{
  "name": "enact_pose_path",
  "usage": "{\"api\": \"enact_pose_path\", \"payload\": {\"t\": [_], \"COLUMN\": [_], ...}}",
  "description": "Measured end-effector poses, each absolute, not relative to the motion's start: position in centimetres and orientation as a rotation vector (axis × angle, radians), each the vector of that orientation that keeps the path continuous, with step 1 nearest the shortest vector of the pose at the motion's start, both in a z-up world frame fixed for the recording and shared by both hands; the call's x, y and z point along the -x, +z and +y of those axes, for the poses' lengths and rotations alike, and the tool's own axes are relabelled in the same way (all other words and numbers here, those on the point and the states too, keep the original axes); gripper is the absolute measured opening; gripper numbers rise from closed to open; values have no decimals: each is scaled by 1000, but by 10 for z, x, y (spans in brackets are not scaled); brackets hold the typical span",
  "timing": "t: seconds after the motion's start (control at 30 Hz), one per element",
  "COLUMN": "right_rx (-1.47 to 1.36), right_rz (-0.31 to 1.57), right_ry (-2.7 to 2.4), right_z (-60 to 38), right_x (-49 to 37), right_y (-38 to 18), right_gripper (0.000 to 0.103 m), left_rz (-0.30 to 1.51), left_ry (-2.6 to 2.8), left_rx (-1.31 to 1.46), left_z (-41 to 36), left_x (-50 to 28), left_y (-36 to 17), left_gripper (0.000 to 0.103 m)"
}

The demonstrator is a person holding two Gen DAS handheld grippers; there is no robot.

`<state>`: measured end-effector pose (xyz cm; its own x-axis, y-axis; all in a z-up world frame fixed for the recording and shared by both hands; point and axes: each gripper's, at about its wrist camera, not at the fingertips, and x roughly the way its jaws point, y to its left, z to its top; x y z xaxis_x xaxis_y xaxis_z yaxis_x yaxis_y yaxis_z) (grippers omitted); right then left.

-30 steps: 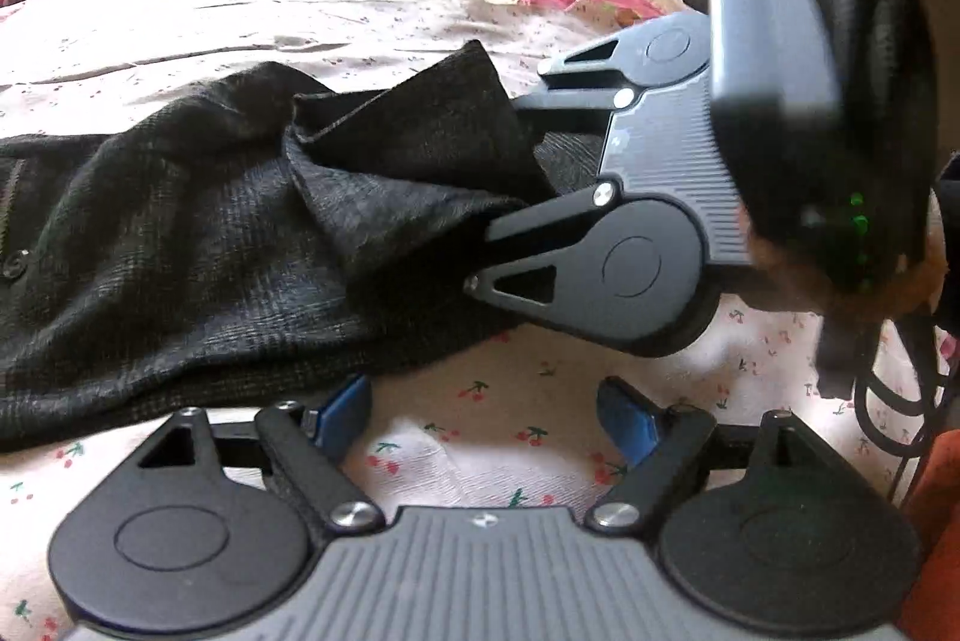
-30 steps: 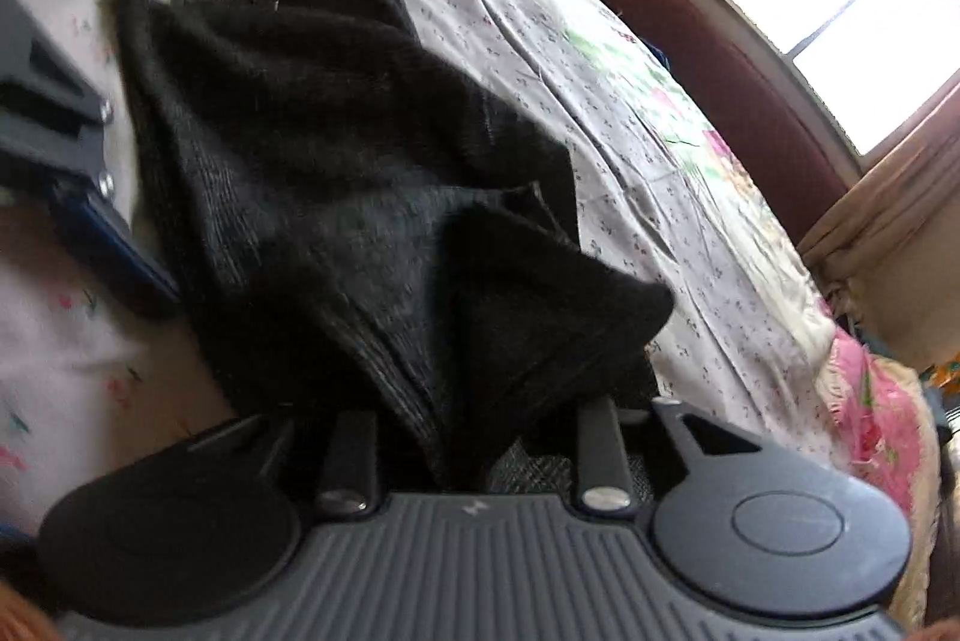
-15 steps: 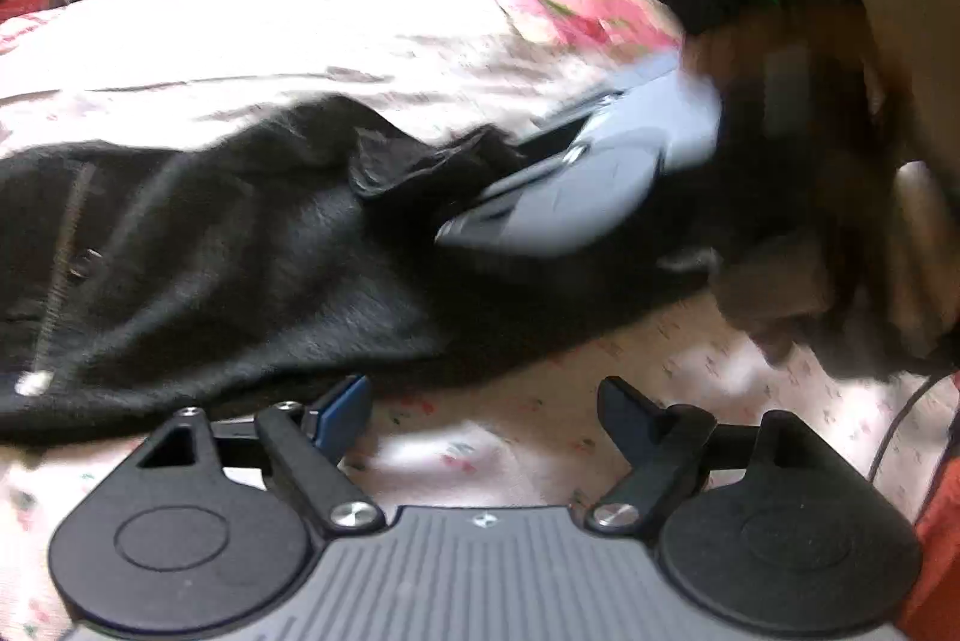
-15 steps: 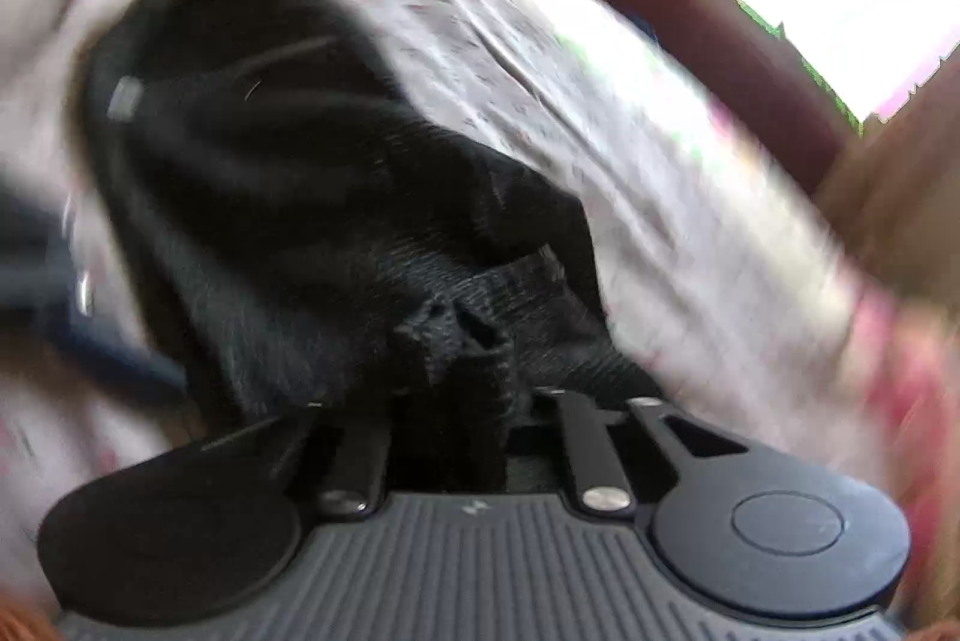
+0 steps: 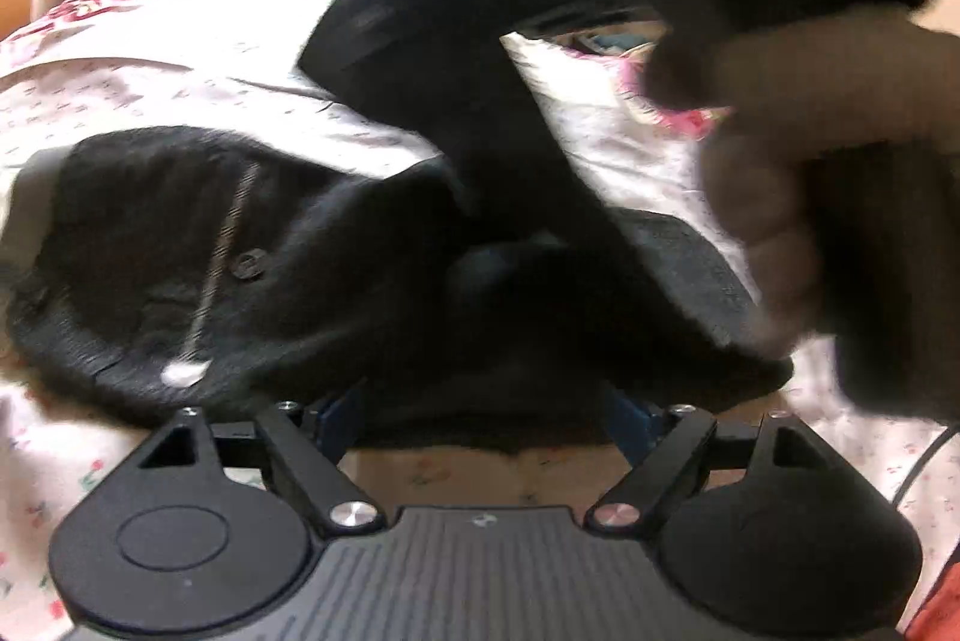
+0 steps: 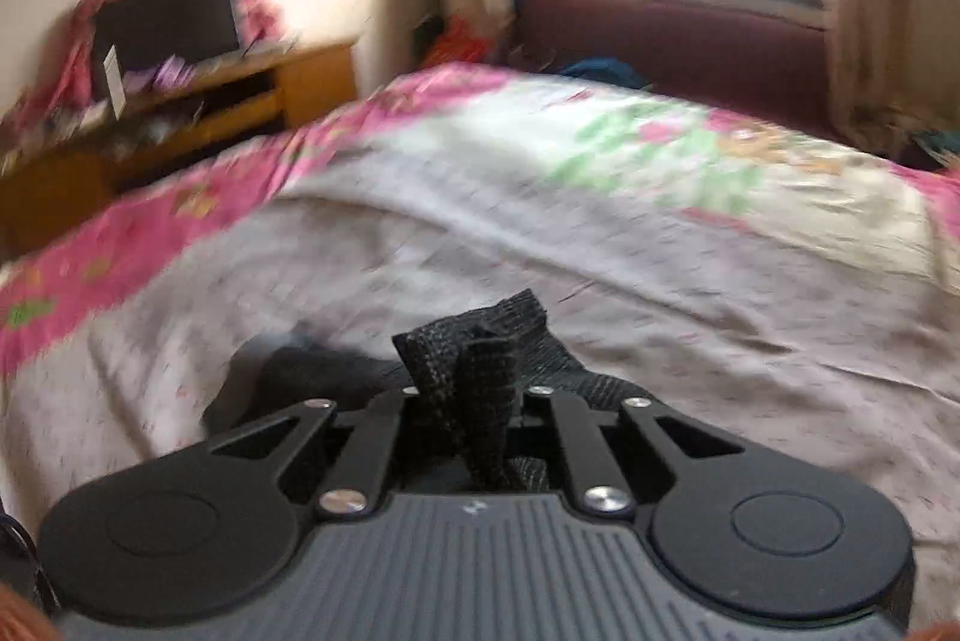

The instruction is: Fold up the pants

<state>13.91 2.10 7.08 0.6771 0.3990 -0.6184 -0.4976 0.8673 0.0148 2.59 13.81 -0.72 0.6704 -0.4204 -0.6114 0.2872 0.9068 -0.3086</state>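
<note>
Right wrist view: right gripper [image 6: 474, 401] clenches pants [image 6: 480, 359] above bedsheet [image 6: 690, 281]; left gripper [image 5: 480, 416] gapes.

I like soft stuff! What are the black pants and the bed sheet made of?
The pants look like a thick, woolly woven or knit cloth: coarse, matte weave shows where the right gripper pinches them. The bed sheet looks like thin printed cotton, softly wrinkled.

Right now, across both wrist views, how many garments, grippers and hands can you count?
Pants: 1, dark, lying on the bedsheet.
Grippers: 2, the left gripper open at the near hem, the right gripper shut on a bunch of fabric.
Hands: 1, the right hand, blurred.
Total: 4.
</note>
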Motion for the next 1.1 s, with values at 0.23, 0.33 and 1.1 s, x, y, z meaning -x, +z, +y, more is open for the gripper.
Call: {"api": "enact_pose_path", "payload": {"t": [0.23,0.33,1.1], "right_rx": [116,169,245], "right_rz": [650,625,722], "right_ry": [542,573,720], "right_z": [69,93,117], "right_x": [-151,-145,-144], "right_y": [75,78,61], "right_gripper": [10,10,43], "left_rz": [711,705,660], "left_ry": [-354,-347,-207], "left_rx": [260,293,332], "left_z": [166,170,182], "left_x": [-2,-4,0], "left_y": [0,-1,-2], "left_gripper": [95,95,95]}}
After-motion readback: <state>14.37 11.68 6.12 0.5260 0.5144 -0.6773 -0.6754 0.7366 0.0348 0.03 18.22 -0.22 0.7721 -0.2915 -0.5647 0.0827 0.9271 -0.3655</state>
